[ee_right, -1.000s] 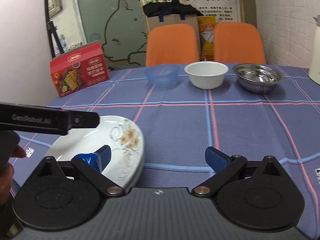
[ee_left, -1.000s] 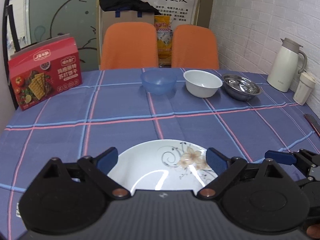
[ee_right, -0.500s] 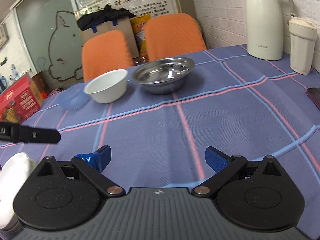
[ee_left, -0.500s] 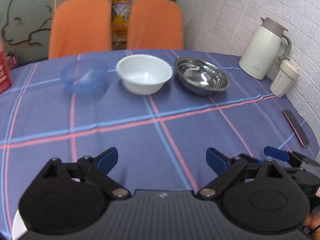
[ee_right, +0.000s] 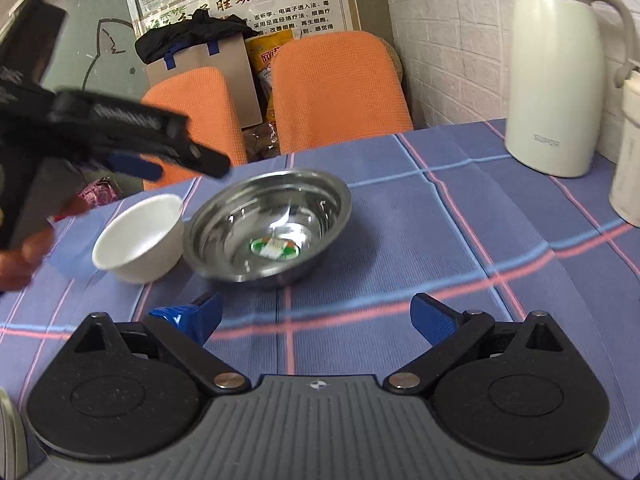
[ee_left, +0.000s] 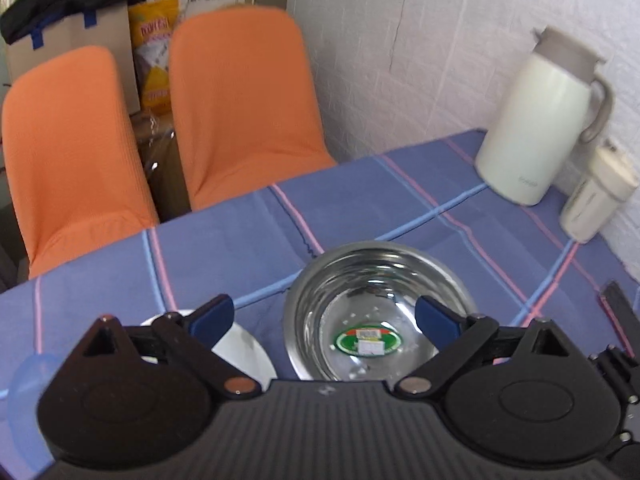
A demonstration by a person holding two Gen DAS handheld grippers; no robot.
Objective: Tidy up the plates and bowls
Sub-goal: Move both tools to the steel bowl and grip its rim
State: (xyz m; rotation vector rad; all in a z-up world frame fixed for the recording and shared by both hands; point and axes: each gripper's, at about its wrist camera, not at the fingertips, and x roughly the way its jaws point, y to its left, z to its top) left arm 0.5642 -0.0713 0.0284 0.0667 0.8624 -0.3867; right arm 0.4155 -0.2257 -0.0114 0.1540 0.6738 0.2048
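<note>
Since a second ago you have swung both grippers away from the flowered plate and up to the bowls at the far edge; that plate has dropped out of the left view.

Left wrist view: your left gripper (ee_left: 324, 316) hangs over the steel bowl (ee_left: 376, 312) with its jaws wide apart and nothing between them; the bowl sits at 12 o'clock just ahead, its stickered bottom showing. The white bowl (ee_left: 240, 348) lies at 9 o'clock of the steel one, close beside it, partly hidden by the left finger; the blue bowl (ee_left: 28, 376) peeks in at the far left. The flask (ee_left: 536, 128) and cup (ee_left: 596, 196) stand well apart at 2 o'clock on the cloth (ee_left: 360, 200).

Right wrist view: your right gripper (ee_right: 316, 316) is spread and empty, low over the cloth; the steel bowl (ee_right: 268, 224) is at 12 o'clock, the white bowl (ee_right: 138, 236) touching or nearly touching it at 10 o'clock. Your left gripper (ee_right: 132, 152) hovers above them, blurred.

The steel bowl looks light, stiff and slick; I judge the thin rim the only place to pinch, one finger inside, one outside. Expect it to slide or tip if you squeeze the curved wall. The white bowl looks breakable, so nest gently.
</note>
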